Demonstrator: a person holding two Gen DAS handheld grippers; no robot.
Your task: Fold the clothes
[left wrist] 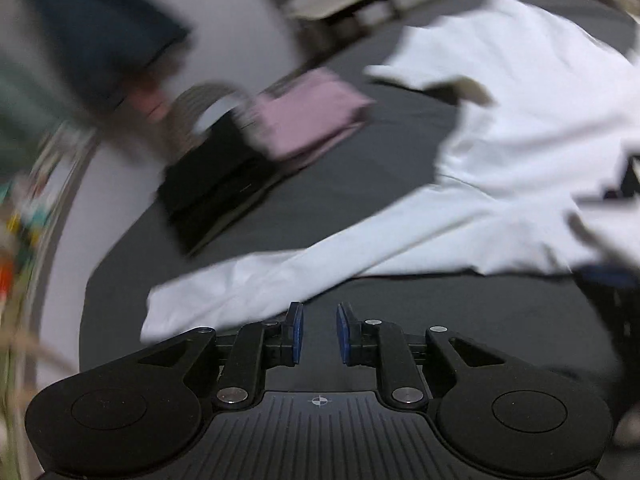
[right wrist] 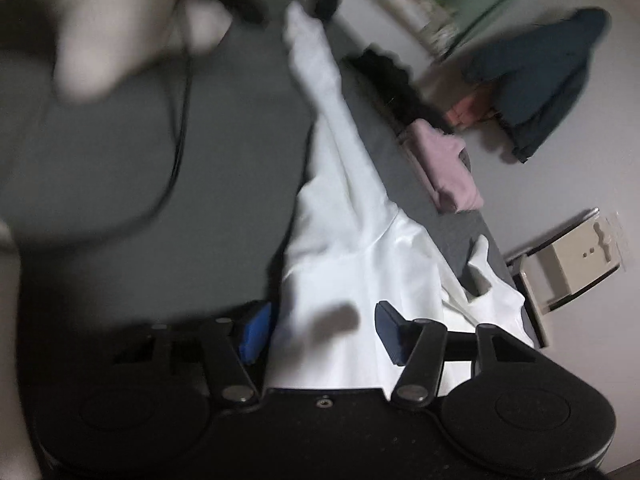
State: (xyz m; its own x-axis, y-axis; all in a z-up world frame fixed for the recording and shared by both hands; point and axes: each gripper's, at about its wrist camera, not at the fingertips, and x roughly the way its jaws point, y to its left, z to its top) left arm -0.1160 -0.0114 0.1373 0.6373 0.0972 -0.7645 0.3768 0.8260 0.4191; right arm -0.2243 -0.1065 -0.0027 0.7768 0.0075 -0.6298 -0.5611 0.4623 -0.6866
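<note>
Left wrist view first, and heads up, most of it is smeared by blur. On the far left a dark blue garment (left wrist: 104, 32) is seen hanging against the pale wall. Moving right, a black folded stack (left wrist: 212, 184) is laid on the grey surface (left wrist: 360, 184), with a pink folded piece (left wrist: 312, 116) touching it on its far side. Further right, the white shirt (left wrist: 520, 128) is spread across the grey surface, and one long sleeve (left wrist: 256, 280) is stretched out toward the lower left. The left gripper (left wrist: 320, 330) is held just in front of that sleeve's edge; its blue pads (left wrist: 297, 334) are parted by a narrow gap and nothing is caught between them.

In the right wrist view, a black cable (right wrist: 180, 128) is draped over the grey surface on the left. The white shirt is seen running up the middle, sleeve pointed away. The right gripper (right wrist: 324, 330) is spread wide, with the white fabric lying between the pads but not pinched. Whether cloth is actually touched can't be told. To the right, the pink piece and the dark blue garment are visible again.
</note>
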